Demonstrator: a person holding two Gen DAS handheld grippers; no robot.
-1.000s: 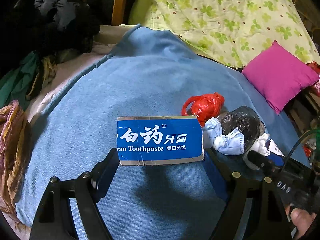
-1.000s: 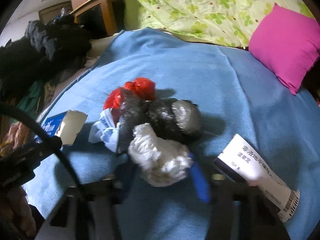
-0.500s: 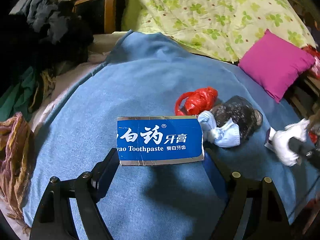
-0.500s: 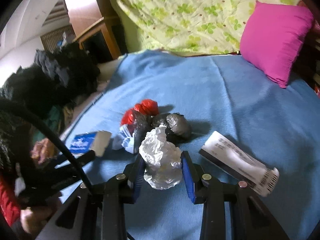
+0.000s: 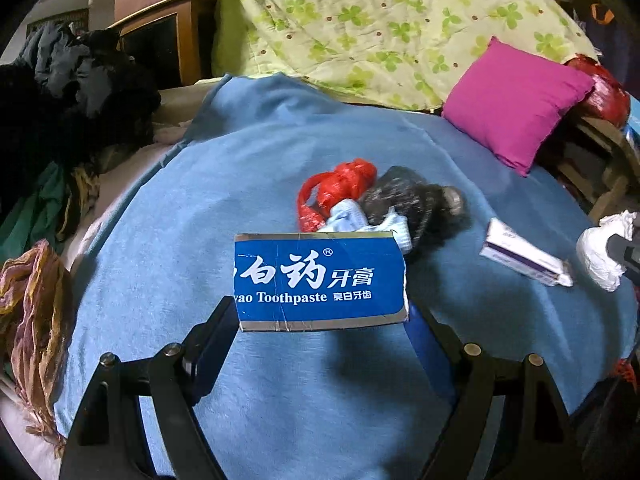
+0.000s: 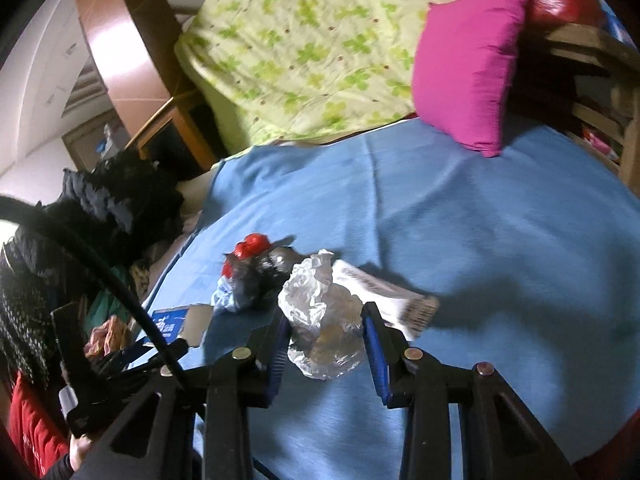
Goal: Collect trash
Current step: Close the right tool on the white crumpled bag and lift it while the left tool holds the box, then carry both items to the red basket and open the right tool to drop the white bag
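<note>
My left gripper (image 5: 322, 312) is shut on a blue toothpaste box (image 5: 320, 282), held crosswise above the blue blanket (image 5: 208, 208). My right gripper (image 6: 325, 328) is shut on a crumpled white plastic wad (image 6: 320, 312), lifted off the bed; in the left wrist view that white wad (image 5: 598, 250) shows at the far right edge. On the blanket lie a red plastic bag (image 5: 340, 188), a black plastic bag (image 5: 420, 200), a light blue face mask (image 5: 368, 220) and a white and purple carton (image 5: 520, 258). The same carton (image 6: 384, 292) lies just behind the wad in the right wrist view.
A magenta pillow (image 5: 516, 100) and a green flowered quilt (image 5: 380, 28) lie at the head of the bed. Dark clothes (image 5: 68, 92) are heaped at the left, a brown scarf (image 5: 32, 312) lower left. A wooden cabinet (image 5: 168, 36) stands behind.
My right gripper closed on the white wad and lifted it up and to the right, away from the trash pile. My left gripper drew back a little with the toothpaste box.
</note>
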